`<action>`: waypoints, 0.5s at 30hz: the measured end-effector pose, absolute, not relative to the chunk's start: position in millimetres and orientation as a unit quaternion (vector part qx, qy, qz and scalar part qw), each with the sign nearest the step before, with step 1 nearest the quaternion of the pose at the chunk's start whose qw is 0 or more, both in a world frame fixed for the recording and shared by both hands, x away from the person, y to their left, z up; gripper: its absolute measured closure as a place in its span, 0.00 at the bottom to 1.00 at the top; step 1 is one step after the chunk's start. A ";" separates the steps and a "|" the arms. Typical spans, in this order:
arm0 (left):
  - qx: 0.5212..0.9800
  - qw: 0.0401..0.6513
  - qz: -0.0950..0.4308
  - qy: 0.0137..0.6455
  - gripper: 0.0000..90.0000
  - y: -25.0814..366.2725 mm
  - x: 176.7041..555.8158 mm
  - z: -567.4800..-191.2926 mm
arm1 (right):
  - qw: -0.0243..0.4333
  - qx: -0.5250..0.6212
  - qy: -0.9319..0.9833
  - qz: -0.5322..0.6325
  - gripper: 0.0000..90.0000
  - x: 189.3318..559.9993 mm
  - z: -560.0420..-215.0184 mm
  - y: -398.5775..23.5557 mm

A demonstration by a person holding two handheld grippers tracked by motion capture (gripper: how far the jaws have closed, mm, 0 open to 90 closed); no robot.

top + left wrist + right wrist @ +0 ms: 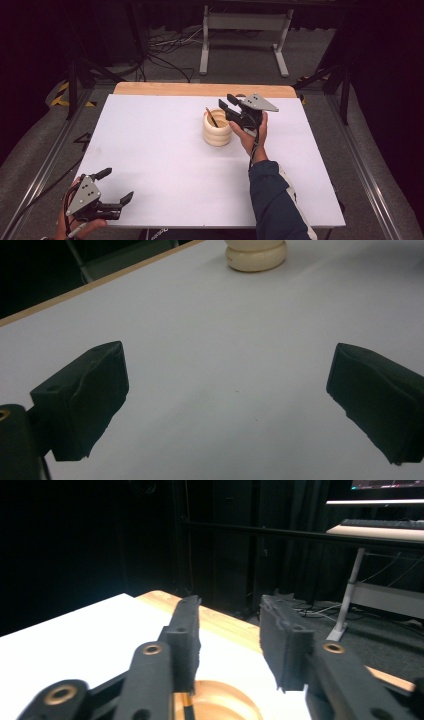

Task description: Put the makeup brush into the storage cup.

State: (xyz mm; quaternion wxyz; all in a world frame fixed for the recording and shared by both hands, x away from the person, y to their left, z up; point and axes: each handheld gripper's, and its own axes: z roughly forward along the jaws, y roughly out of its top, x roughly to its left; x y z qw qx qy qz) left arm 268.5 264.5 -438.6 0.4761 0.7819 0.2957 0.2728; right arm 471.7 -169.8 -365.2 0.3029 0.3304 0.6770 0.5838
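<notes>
- Right now the cream ribbed cup [217, 131] stands upright on the white tabletop [165, 160], toward its far side and a bit right of middle
- a thin dark pencil [211, 116] leans inside the cup, tip sticking up past the rim on the cup's left side
- right hand-held gripper [228, 103] hovers just above the cup's rim, on the cup's right, jaws pointing left over the opening
- its jaws are part open, a clear gap between them, nothing between the pads; pencil not gripped
- right gripper view: same right hand-held gripper [230, 645] looks past the far wooden edge of the tabletop, cup rim and tan inside [220, 705] directly below the jaws, a dark sliver of the pencil [189, 710] under the left jaw
- left hand-held gripper [116, 186] is well apart from the cup, down at the near left corner of the tabletop, held in the person's hand
- its jaws stand wide apart and empty
- left gripper view: left hand-held gripper [227, 400] over bare tabletop [225, 350], cup base [256, 255] far off at the top edge
- grey floor with cables and a white stand frame [245, 30] lie beyond the cup, past the far tabletop edge
</notes>
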 end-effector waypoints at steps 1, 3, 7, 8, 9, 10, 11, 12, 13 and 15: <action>0.782 0.476 0.273 0.296 0.05 264.4 268.4 -438.6 | 0.307 0.329 0.677 0.583 0.58 470.7 -363.9 -169.9; 0.783 0.475 0.273 0.295 0.05 264.4 268.5 -438.6 | 0.314 0.328 0.678 0.579 0.54 468.6 -361.4 -170.9; 0.783 0.475 0.272 0.295 0.05 263.6 268.5 -438.8 | 0.324 0.325 0.681 0.571 0.46 464.6 -358.0 -171.6; 0.784 0.474 0.272 0.294 0.05 263.6 268.5 -438.8 | 0.329 0.325 0.679 0.571 0.44 463.7 -357.3 -171.9; 0.784 0.474 0.272 0.294 0.05 263.8 268.5 -438.7 | 0.329 0.325 0.678 0.572 0.41 462.8 -356.8 -172.1; 0.784 0.474 0.272 0.294 0.05 263.8 268.5 -438.7 | 0.328 0.325 0.679 0.572 0.39 461.9 -356.3 -172.2; 0.784 0.474 0.272 0.295 0.05 264.0 268.5 -438.7 | 0.328 0.323 0.680 0.570 0.37 461.4 -355.8 -172.1; 0.784 0.474 0.273 0.295 0.05 264.1 268.7 -438.8 | 0.328 0.323 0.680 0.570 0.37 461.4 -355.8 -172.1; 0.784 0.474 0.272 0.295 0.05 264.1 268.7 -438.9 | 0.332 0.320 0.682 0.568 0.35 460.9 -355.3 -172.0; 0.785 0.473 0.270 0.295 0.05 263.6 268.7 -439.1 | 0.344 0.318 0.683 0.560 0.27 458.1 -352.9 -171.3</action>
